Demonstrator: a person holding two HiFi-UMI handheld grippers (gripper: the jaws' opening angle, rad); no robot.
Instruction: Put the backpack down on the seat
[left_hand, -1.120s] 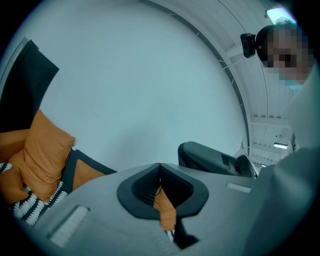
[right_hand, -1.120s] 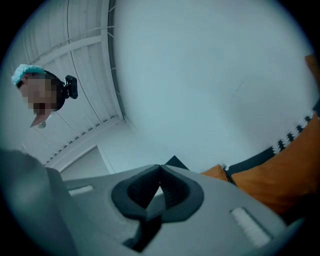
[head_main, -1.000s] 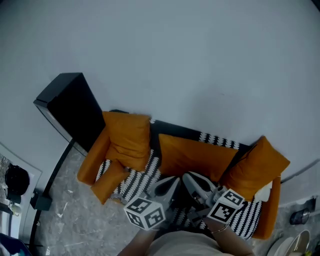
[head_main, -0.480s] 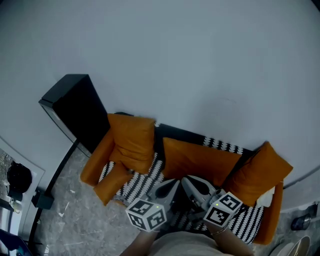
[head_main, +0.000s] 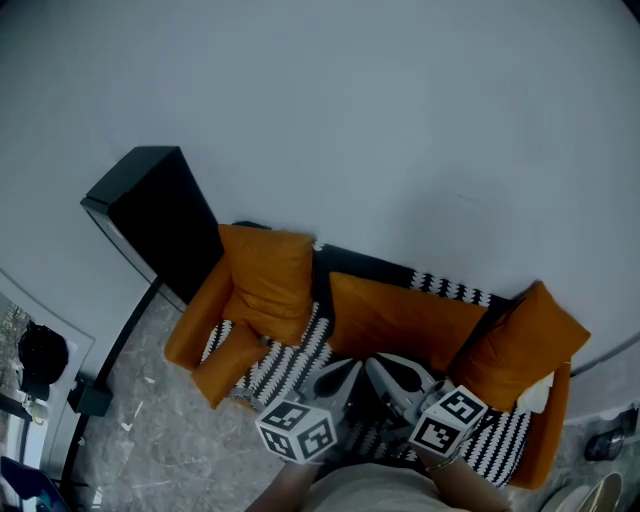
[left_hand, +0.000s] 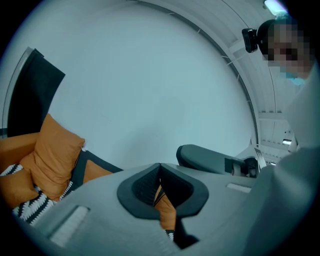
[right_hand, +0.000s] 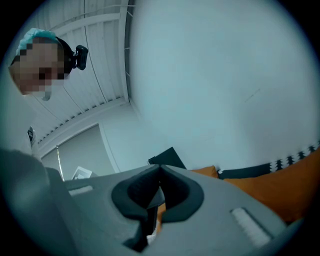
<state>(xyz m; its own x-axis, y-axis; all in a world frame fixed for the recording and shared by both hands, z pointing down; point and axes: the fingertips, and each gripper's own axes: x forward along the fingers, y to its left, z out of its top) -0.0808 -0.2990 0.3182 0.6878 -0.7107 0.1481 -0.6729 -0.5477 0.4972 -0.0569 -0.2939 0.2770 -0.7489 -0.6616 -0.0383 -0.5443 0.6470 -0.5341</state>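
Can't spot the backpack anywhere, with left tongs (left_hand: 160, 169) and right tongs (right_hand: 160, 172) both clenched on nothing down at 6 o'clock and the striped sofa seat (head_main: 281, 364) just ahead at 12; guessing soft, floppy, lightish, so best grabbed by top loop or strap.

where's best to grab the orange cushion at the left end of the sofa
Its top edge, from above. The orange cushion stands propped against the sofa back, so that thin seam is free; the plump middle is probably too thick to pinch.
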